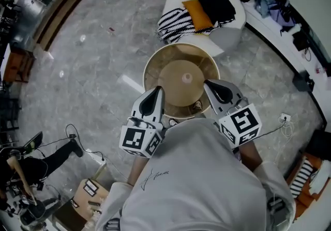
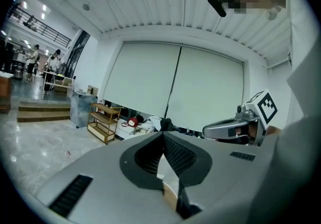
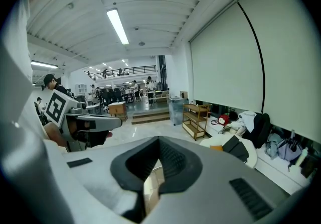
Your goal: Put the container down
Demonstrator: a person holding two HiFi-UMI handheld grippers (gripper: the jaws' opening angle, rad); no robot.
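- While both grippers clamp its near rim, the container (image 1: 151, 69) holds a tan disc (image 1: 173, 87) with a central knob.
- Left gripper (image 1: 158, 90) and right gripper (image 1: 207, 84): jaws pinched tight on the rim.
- Container upright, mouth facing up, long axis vertical.

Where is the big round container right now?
In the head view's centre, the round tan container is right before the person, its near rim pinched by the left gripper and right gripper, with the clothes-piled white chair just beyond.

container (image 1: 152, 77) near edge hidden under person's shirt (image 1: 196, 173), its base unseen
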